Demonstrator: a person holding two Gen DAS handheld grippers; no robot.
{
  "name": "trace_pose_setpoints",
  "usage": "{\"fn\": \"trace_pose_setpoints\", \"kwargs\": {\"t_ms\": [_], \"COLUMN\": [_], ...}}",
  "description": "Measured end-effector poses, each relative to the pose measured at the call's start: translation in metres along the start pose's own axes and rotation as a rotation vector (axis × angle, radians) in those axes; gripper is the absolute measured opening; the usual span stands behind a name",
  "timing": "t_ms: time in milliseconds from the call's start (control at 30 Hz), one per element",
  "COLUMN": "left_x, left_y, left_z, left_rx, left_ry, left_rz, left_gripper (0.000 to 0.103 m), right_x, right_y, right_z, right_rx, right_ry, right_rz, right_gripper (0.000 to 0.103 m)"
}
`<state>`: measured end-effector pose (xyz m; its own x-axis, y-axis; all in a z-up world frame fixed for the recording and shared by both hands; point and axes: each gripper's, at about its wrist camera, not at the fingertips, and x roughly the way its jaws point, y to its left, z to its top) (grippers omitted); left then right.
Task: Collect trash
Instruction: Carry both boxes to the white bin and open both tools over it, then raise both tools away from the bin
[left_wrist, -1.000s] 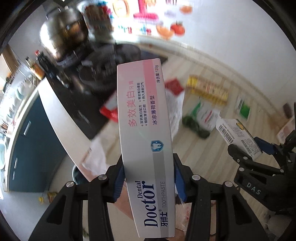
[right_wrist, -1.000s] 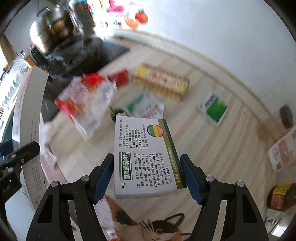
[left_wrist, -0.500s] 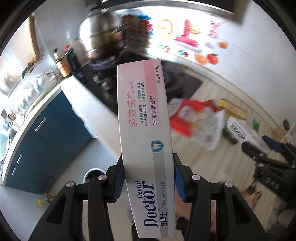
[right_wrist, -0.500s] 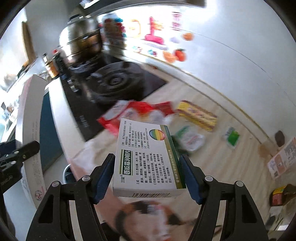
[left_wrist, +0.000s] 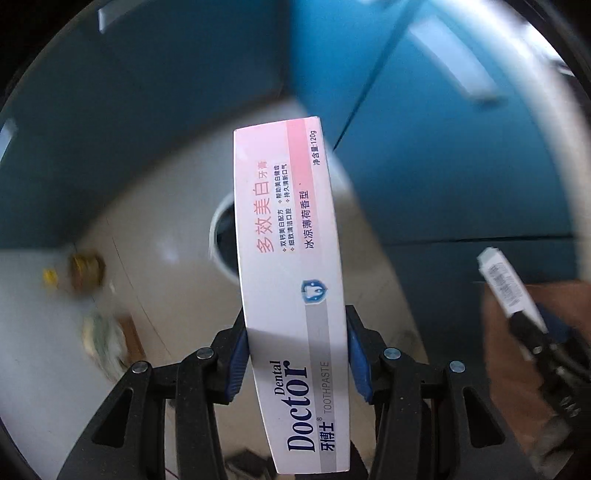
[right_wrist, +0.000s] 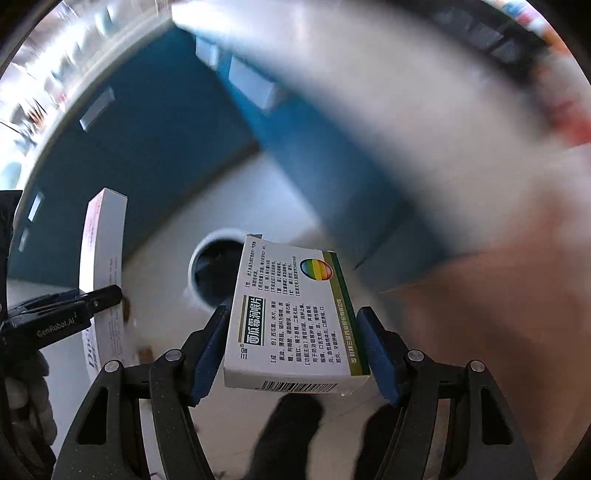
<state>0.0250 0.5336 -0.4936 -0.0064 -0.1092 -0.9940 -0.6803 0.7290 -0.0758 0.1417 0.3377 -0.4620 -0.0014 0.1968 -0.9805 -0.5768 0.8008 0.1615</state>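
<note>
2 downward wrist views, shared bin (left_wrist: 223, 236)

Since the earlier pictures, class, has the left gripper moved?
Yes. The left gripper, clamping the toothpaste box, swung from over the counter down toward the white bin on the floor.

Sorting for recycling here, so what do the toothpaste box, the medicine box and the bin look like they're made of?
Toothpaste box: printed paperboard with a slight sheen, going by its crisp folded edges. Medicine box: also thin printed card, fairly matte, with a folded end flap. Bin: blurred; its smooth white rim suggests plastic, though I can't be sure.
</note>
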Motion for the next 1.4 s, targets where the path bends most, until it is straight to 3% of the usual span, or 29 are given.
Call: {"fn": "trace_pose_setpoints", "kwargs": {"t_ms": [233, 367, 500, 533, 600, 633, 733, 833, 933, 1033, 1133, 1400], "left_x": [0.204, 0.299, 0.350, 0.358, 0.367, 0.368, 0.361, 0.339, 0.299, 0.261, 0.218, 0.101], "left_y": [0.076, 0.094, 0.112, 0.114, 0.120, 0.122, 0.126, 0.128, 0.129, 0.125, 0.127, 0.122], "left_z": [0.047, 0.070, 0.082, 0.084, 0.086, 0.086, 0.081, 0.079, 0.063, 0.048, 0.042, -0.002], "left_rx": [-0.131, -0.172, -0.232, -0.236, -0.252, -0.260, -0.274, -0.260, -0.221, -0.188, -0.189, -0.223], "left_ry": [0.291, 0.439, 0.488, 0.491, 0.485, 0.479, 0.446, 0.351, 0.216, 0.099, 0.012, -0.159], "left_rz": [-0.143, -0.239, -0.282, -0.277, -0.277, -0.279, -0.258, -0.152, -0.008, 0.112, 0.169, 0.194], "left_gripper": [0.043, 0.046, 0.048, 0.053, 0.099, 0.101, 0.101, 0.101, 0.100, 0.101, 0.101, 0.101], "right_x": [0.245, 0.333, 0.394, 0.404, 0.420, 0.424, 0.424, 0.416, 0.400, 0.364, 0.325, 0.192], "right_y": [0.050, 0.062, 0.076, 0.079, 0.082, 0.083, 0.083, 0.082, 0.085, 0.095, 0.101, 0.131], "right_z": [-0.001, 0.006, 0.021, 0.024, 0.026, 0.027, 0.027, 0.030, 0.036, 0.035, 0.034, 0.020], "right_rx": [0.011, -0.017, -0.060, -0.063, -0.068, -0.081, -0.089, -0.098, -0.155, -0.197, -0.209, -0.266], "right_ry": [0.239, 0.304, 0.367, 0.388, 0.422, 0.429, 0.424, 0.397, 0.339, 0.264, 0.208, 0.107], "right_rz": [0.069, 0.079, 0.105, 0.114, 0.121, 0.109, 0.082, 0.035, -0.040, -0.098, -0.115, -0.117], "right_gripper": [0.071, 0.071, 0.071, 0.072, 0.079, 0.089, 0.092, 0.102, 0.103, 0.103, 0.103, 0.103]}}
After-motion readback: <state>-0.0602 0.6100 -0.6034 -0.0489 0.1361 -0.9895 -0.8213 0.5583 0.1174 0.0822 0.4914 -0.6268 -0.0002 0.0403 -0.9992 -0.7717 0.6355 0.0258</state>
